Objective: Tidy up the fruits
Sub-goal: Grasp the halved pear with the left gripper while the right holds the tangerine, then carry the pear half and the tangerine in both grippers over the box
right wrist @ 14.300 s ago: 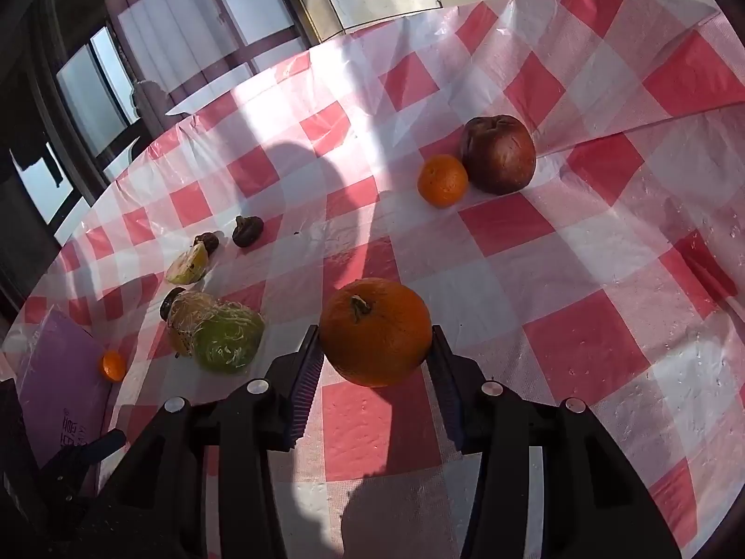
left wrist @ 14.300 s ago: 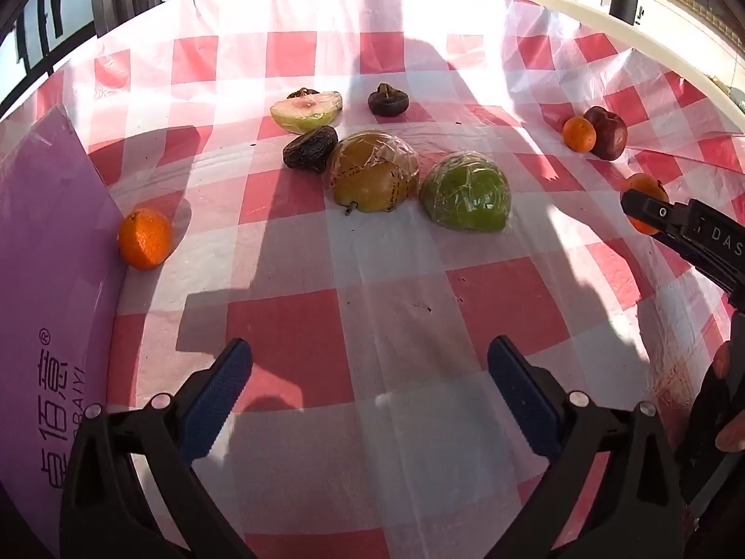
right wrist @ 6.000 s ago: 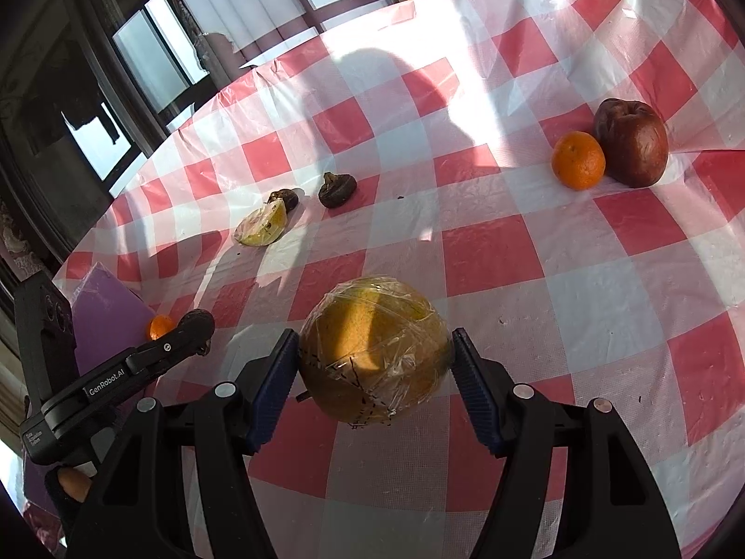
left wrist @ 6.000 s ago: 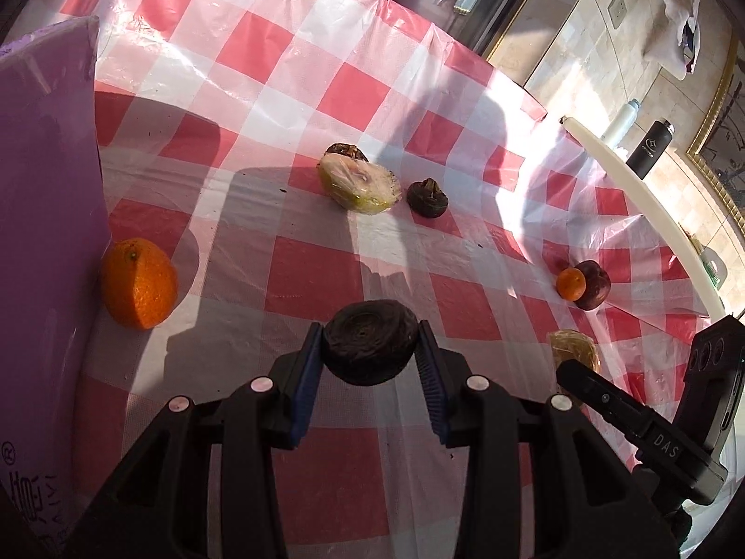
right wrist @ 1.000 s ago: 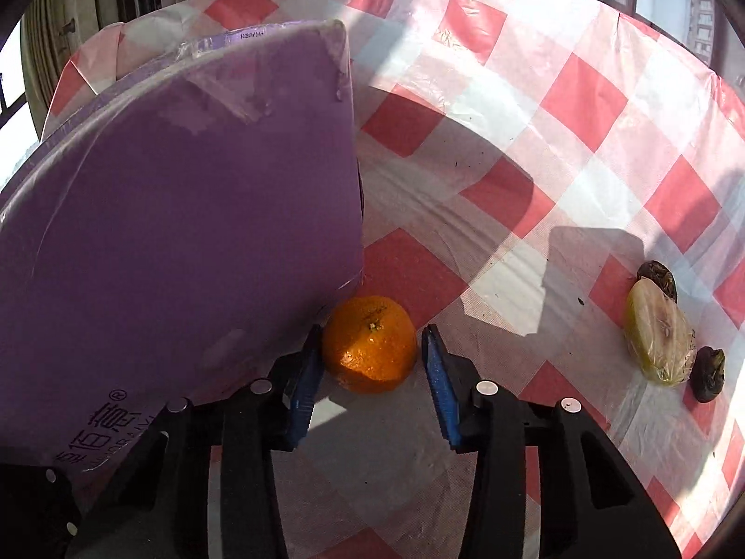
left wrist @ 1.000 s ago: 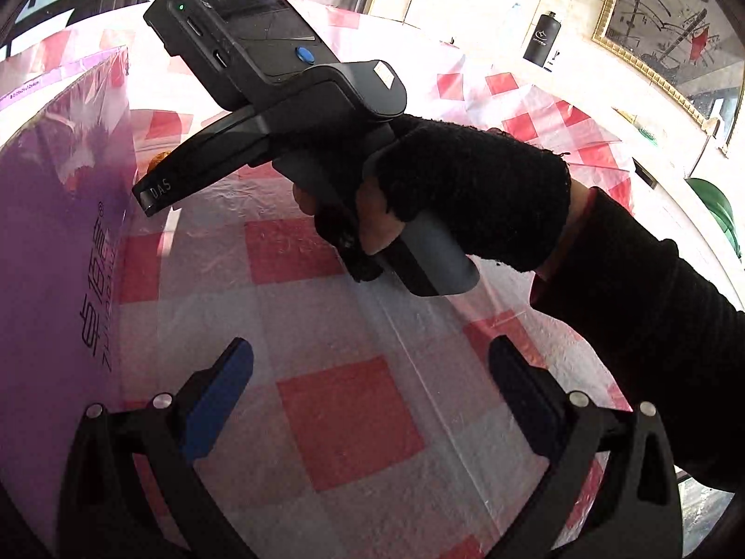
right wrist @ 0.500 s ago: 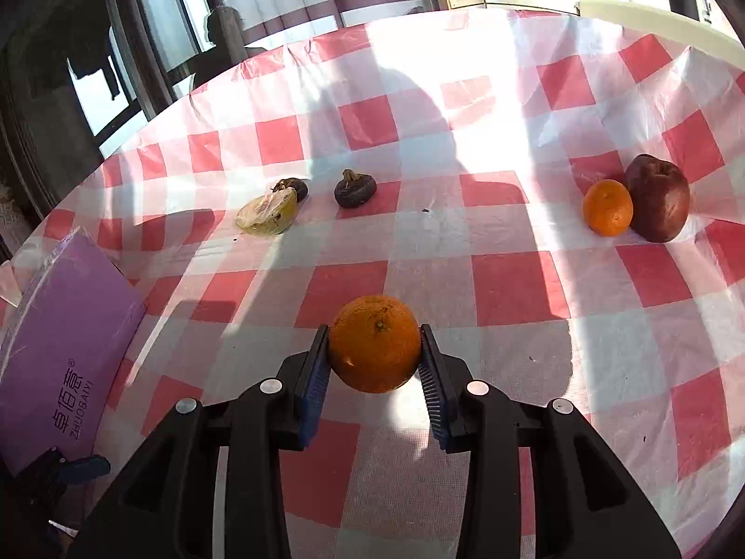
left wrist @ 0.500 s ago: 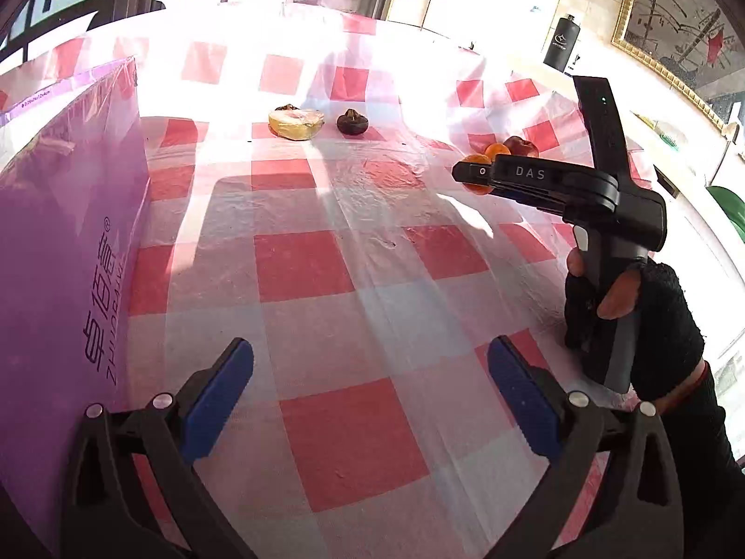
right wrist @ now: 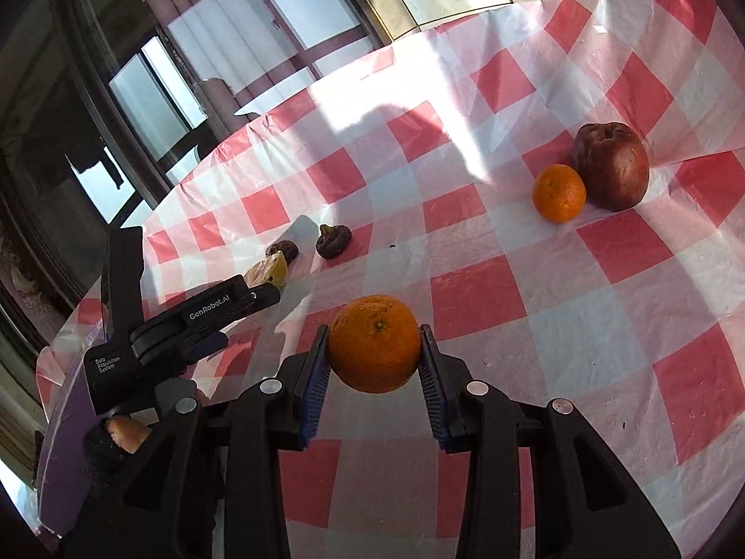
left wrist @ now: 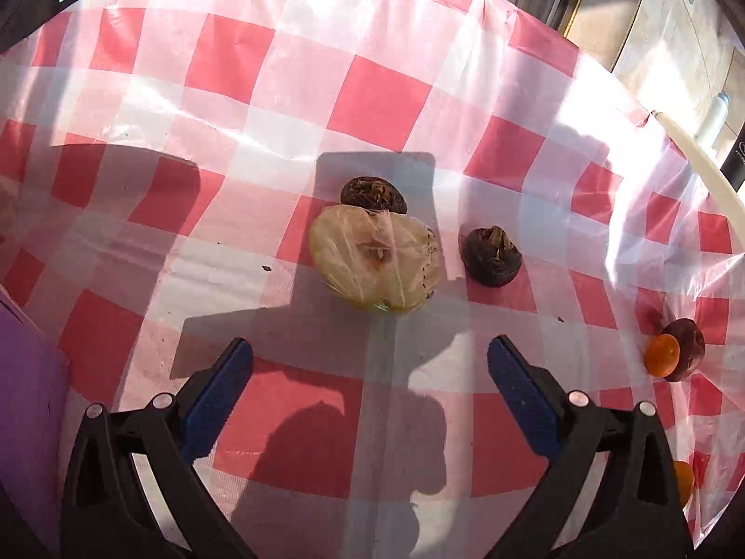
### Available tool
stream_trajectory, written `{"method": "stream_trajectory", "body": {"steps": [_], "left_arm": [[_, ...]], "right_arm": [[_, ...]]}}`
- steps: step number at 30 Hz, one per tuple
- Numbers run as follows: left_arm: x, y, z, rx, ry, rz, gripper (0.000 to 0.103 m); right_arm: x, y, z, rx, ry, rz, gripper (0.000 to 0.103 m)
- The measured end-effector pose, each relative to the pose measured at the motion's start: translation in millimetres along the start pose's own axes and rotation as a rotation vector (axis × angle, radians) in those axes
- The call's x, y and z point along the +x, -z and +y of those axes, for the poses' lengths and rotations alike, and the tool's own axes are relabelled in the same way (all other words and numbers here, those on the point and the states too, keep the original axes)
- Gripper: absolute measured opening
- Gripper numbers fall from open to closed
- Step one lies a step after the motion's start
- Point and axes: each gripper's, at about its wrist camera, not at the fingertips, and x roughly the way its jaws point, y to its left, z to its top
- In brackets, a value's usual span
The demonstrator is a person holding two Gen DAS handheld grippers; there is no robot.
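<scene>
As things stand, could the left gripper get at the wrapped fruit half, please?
Probably yes. The left gripper is open and empty, the fruit half lies straight ahead of its fingers, and only bare cloth lies between. The dark fruit touching its far side might get nudged.

Both tools are black plastic with blue ribbed pads and round silver screws on the arms. The left hand-held gripper (right wrist: pixel 260 300) carries white lettering, "GenRobot.AI" and "Data Acquisition System". A black knitted glove (right wrist: pixel 100 449) covers the hand at eight o'clock.
</scene>
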Motion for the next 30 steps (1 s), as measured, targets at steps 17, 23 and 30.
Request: {"method": "stream_trajectory", "body": {"steps": [17,23,30], "left_arm": [[-45.7,40.6,11.5,0.118,0.061,-0.061,0.06],[-109.9,102.8,38.7,0.123,0.125,-0.099,0.06],[-116.5,116.5,69.9,0.068,0.215,-0.068,0.06]], "right_arm": [[2.0,1.5,1.7,-0.008,-0.032,0.011,0.037],[2.0,0.9,1.3,-0.01,-0.03,0.011,0.037],[5.7,0.0,2.1,-0.017,-0.017,0.032,0.037]]}}
